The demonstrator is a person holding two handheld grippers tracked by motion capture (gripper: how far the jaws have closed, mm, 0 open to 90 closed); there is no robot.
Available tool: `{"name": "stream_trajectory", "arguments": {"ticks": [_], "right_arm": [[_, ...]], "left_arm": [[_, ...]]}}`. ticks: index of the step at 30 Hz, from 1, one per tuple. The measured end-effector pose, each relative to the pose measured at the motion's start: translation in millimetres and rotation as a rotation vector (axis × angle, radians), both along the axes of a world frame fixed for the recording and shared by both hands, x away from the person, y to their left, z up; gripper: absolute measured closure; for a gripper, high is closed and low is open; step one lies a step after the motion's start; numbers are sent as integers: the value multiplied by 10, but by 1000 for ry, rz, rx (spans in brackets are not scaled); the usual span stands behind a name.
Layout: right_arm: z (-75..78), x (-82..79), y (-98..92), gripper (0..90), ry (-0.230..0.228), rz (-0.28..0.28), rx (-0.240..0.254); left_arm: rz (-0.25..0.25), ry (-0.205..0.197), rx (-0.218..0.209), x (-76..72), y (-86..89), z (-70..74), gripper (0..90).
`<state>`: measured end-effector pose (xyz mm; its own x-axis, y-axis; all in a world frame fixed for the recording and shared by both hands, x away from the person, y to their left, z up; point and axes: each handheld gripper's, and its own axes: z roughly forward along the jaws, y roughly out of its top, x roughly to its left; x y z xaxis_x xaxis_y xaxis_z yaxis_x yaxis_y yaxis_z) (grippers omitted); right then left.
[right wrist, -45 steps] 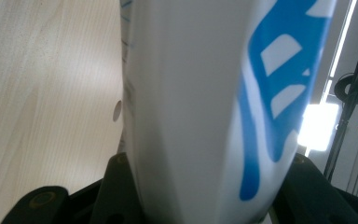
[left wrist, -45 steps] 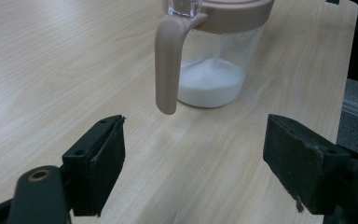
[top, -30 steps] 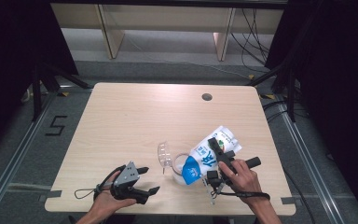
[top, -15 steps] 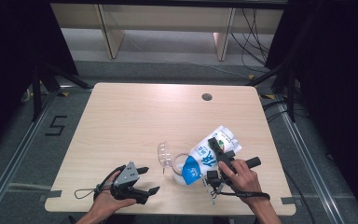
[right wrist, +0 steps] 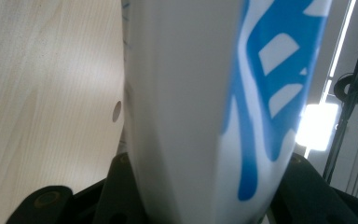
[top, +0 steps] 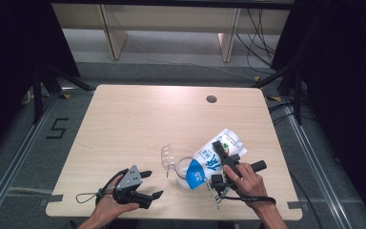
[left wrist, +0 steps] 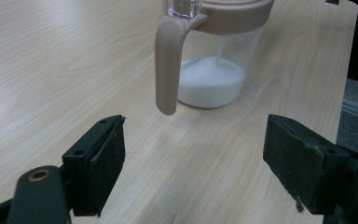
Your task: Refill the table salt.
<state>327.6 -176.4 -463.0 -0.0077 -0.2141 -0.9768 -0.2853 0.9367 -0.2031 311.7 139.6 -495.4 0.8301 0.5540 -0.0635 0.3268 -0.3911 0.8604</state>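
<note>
high view: right gripper (top: 218, 164) pinching tilted bag (top: 214, 158) over jug (top: 183, 171) on desk (top: 124, 124); aim slip risks spill | left gripper view: left gripper (left wrist: 193, 158) spread, jug unsteadied, may tip | right gripper view: bag (right wrist: 200, 107) could slip

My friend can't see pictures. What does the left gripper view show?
A clear jug with a tan handle and white powder inside stands on a wooden table. The left gripper faces it, black fingers open and empty.

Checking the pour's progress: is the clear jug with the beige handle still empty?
No: the clear plastic jug with the beige handle already holds a heap of white powder.
</note>
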Motion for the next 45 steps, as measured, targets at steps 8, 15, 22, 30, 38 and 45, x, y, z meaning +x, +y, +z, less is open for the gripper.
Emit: {"name": "stream_trajectory", "arguments": {"ticks": [8, 15, 22, 30, 38, 45], "right_arm": [[10, -4, 3, 626, -6, -2, -13], [2, -3, 3, 628, -2, -1, -6], [8, -4, 4, 632, -3, -1, -7], [9, -4, 2, 632, -4, -2, -7], [16, -4, 5, 633, -10, -8, -20], [24, 3, 12, 635, -16, 0, -47]], "left_arm": [[0, 0, 0, 0, 0, 0, 206], [0, 0, -2, 2, 0, -2, 206], [0, 4, -9, -1, -5, -4, 206], [-3, -4, -4, 3, -3, -3, 206], [-1, 0, 1, 3, 1, -2, 206], [0, 0, 1, 2, 0, -2, 206]]}}
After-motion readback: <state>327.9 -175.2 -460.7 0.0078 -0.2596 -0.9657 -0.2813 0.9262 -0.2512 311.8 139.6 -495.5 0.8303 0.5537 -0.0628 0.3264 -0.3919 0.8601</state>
